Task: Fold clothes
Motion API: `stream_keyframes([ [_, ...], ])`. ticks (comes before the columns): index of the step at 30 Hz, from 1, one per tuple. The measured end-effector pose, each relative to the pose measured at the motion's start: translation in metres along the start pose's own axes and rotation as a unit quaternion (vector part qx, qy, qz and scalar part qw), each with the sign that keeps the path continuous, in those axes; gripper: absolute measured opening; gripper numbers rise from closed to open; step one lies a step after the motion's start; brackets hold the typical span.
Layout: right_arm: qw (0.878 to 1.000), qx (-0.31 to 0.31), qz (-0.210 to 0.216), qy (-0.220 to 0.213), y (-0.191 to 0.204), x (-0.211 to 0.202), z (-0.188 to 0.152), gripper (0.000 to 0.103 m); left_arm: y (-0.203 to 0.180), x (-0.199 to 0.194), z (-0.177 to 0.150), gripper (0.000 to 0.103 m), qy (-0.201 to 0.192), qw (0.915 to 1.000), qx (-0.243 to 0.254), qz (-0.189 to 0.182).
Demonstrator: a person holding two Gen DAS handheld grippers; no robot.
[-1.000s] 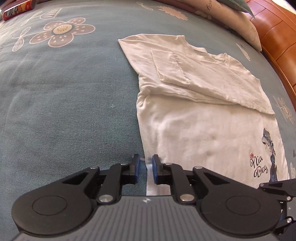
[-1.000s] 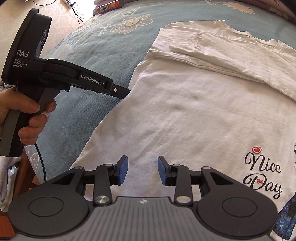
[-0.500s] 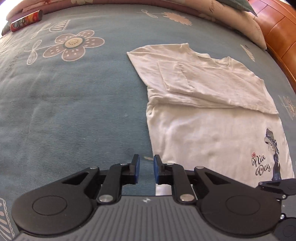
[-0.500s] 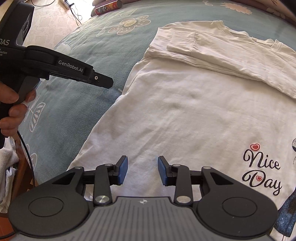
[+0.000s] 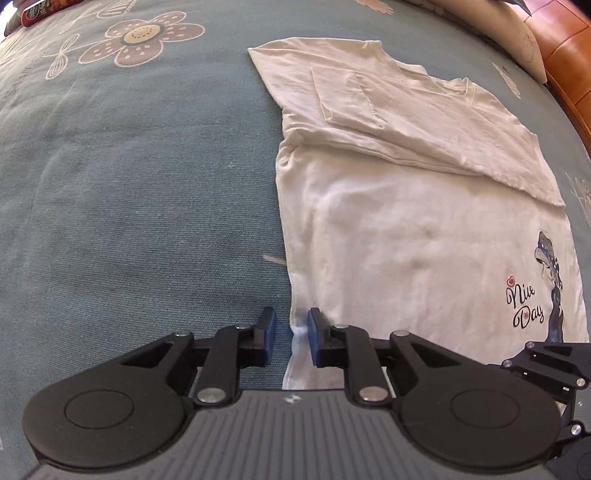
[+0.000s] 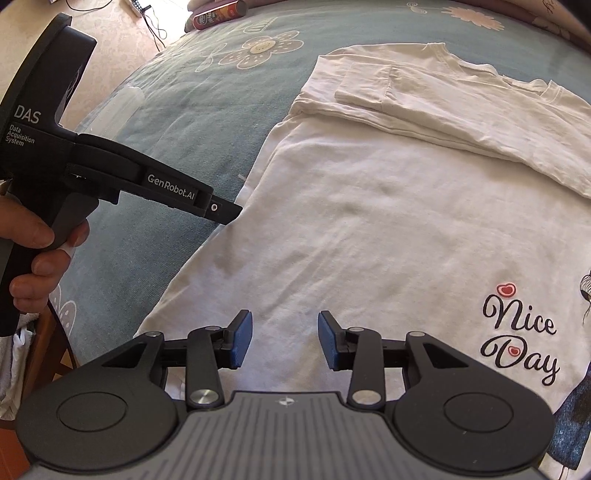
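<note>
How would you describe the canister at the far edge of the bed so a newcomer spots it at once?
Start from the teal bedspread with its big flower prints. Past the white T-shirt, at the far edge near the floor, a snack canister lies on its side. It is the only rigid, printed cylinder there; everything around it is fabric.

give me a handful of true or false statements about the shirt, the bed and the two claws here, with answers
1. The white t-shirt lies on a blue floral bedspread. True.
2. The shirt's far side, with a sleeve, is folded over its body. True.
3. The print on the shirt reads "Good Luck". False: it reads "Nice Day".
4. The right claw is clamped on a bunched fold of cloth. False: its jaws are opening, with flat shirt below them and nothing pinched.
5. The left claw is at the shirt's side edge, with a narrow gap showing between its blue pads. True.
6. A snack can stands on the shirt. False: it lies far off, near the bed's edge.
</note>
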State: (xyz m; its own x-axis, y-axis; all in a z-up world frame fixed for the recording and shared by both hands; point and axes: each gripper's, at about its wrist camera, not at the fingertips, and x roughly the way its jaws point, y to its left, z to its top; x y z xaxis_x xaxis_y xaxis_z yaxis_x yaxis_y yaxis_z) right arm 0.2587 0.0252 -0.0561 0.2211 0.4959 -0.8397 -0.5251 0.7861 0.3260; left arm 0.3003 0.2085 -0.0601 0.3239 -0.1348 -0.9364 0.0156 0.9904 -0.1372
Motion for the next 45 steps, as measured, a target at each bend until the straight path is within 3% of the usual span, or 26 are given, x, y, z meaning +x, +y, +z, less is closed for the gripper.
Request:
stream_keyframes([
  [5, 1.000, 0.004, -0.002, -0.005, 0.001, -0.002, 0.001, 0.044, -0.033, 0.000, -0.010, 0.007, -0.031, 0.9895, 0.134, 0.046],
  [6, 1.000, 0.003, -0.003, -0.007, 0.001, -0.002, 0.001, 0.044, -0.034, -0.001, -0.012, 0.006, -0.036, 0.9879, 0.139, 0.058],
  [8, 1.000, 0.000, -0.005, -0.011, 0.001, -0.005, 0.002, 0.044, -0.025, -0.001, -0.013, 0.000, -0.041, 0.9813, 0.130, 0.135],
  [9, 1.000, -0.001, -0.006, -0.013, 0.000, -0.006, 0.002, 0.044, -0.014, -0.001, -0.012, 0.000, -0.039, 0.9812, 0.108, 0.155],
  [12, 1.000, -0.002, -0.008, -0.017, -0.003, -0.009, 0.002, 0.044, 0.026, -0.014, -0.006, 0.000, -0.036, 0.9921, 0.007, 0.120],
  [18, 1.000, 0.006, -0.011, -0.011, -0.004, -0.005, -0.001, 0.044, 0.008, -0.028, -0.005, 0.005, -0.048, 0.9986, 0.011, -0.020],
  [20, 1.000, 0.002, -0.009, -0.009, -0.001, -0.005, -0.001, 0.044, -0.003, -0.016, -0.006, 0.006, -0.029, 0.9988, 0.008, -0.039],
  [22, 1.000, -0.003, -0.008, -0.007, 0.001, -0.005, -0.001, 0.044, -0.007, 0.001, -0.009, 0.007, -0.007, 0.9994, -0.003, -0.034],
  [27, 1.000, 0.003, -0.014, -0.008, -0.003, -0.007, -0.002, 0.044, 0.000, -0.004, -0.013, 0.016, -0.017, 0.9994, -0.024, -0.019],
  [32, 1.000, 0.012, -0.019, -0.012, -0.010, -0.010, -0.005, 0.044, 0.011, -0.020, -0.005, 0.015, -0.043, 0.9957, -0.057, -0.058],
  [36, 1.000, 0.012, -0.018, -0.013, -0.010, -0.010, -0.004, 0.044, 0.017, -0.008, 0.005, 0.012, -0.035, 0.9971, -0.064, -0.023],
  [42, 1.000, 0.010, -0.014, -0.012, -0.009, -0.011, -0.005, 0.047, -0.001, 0.002, 0.002, 0.013, -0.016, 0.9996, 0.017, 0.015],
  [45, 1.000, 0.011, -0.014, -0.009, -0.008, -0.009, -0.006, 0.047, -0.008, 0.003, 0.005, 0.012, -0.008, 0.9992, 0.025, 0.032],
])
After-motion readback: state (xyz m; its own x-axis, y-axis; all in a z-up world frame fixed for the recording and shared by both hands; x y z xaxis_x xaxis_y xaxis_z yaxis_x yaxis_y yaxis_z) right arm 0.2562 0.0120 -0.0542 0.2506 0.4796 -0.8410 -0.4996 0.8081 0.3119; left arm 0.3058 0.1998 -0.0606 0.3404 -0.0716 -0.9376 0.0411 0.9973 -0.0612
